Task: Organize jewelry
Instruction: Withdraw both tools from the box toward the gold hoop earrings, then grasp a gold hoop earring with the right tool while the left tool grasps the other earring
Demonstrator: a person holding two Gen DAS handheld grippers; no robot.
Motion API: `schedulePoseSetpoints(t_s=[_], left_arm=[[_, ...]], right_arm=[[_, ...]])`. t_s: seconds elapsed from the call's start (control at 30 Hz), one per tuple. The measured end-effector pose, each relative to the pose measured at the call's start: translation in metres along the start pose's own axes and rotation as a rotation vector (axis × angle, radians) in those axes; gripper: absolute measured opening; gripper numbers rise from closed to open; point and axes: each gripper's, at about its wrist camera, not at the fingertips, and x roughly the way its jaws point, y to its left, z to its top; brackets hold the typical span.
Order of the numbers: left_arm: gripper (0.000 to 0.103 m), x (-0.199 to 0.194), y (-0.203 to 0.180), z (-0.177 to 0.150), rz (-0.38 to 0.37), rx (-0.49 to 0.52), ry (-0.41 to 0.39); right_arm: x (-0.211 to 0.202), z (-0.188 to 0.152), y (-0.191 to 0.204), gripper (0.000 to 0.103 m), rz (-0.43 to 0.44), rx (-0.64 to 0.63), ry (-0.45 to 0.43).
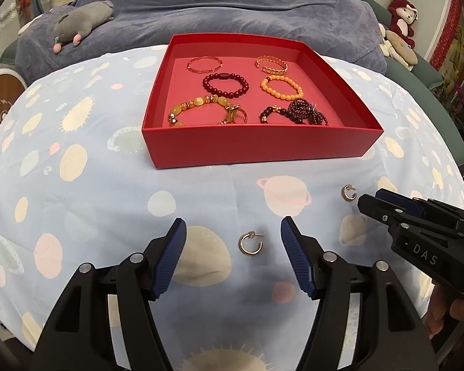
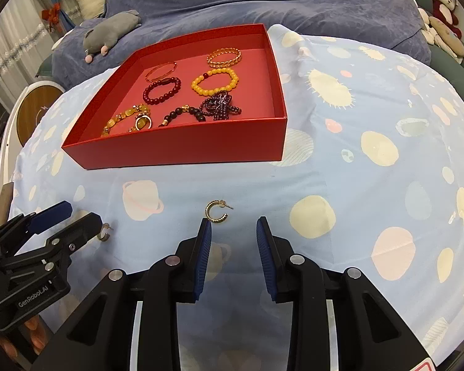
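The left gripper (image 1: 232,232) is standing wide open around one hoop earring (image 1: 250,242), not touching it. The right gripper (image 2: 233,225), partly open and empty, is aiming just short of the second earring (image 2: 216,211). I judge both are preparing to pick; next each must lower and close gently. The red box (image 1: 256,145) is waiting beyond them. The earring posts are hard to see.

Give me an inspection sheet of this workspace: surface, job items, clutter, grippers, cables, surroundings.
Surface: planet-print cloth, smooth.
Job's things: red box holding bracelets; two hoop earrings on the cloth, one before the left hand-held gripper, the other before the right hand-held gripper.
Clutter: nothing seen.
Grippers: both open, empty.
Cables: nothing seen.
Surroundings: blue blanket, grey plush, red plush.
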Motion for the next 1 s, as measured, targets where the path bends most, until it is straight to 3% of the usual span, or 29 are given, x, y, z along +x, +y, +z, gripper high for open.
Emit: schedulePoseSetpoints(t_s=[0.5, 0.7, 0.83, 1.0], left_arm=[[0.063, 0.008, -0.002, -0.008, 0.018, 0.017, 0.015], [0.063, 0.01, -0.001, -0.009, 0.017, 0.008, 0.019], [0.062, 0.011, -0.004, -0.011, 0.017, 0.016, 0.023], [0.054, 0.013, -0.006, -0.009, 0.021, 0.027, 0.02]], right_arm=[[0.018, 0.013, 0.02, 0.033, -0.026, -0.073, -0.013], [0.016, 0.009, 0.016, 0.02, -0.047, -0.076, -0.024], [0.014, 0.008, 0.014, 0.02, -0.042, -0.064, -0.02], [0.012, 0.006, 0.012, 0.02, -0.031, -0.047, -0.017]])
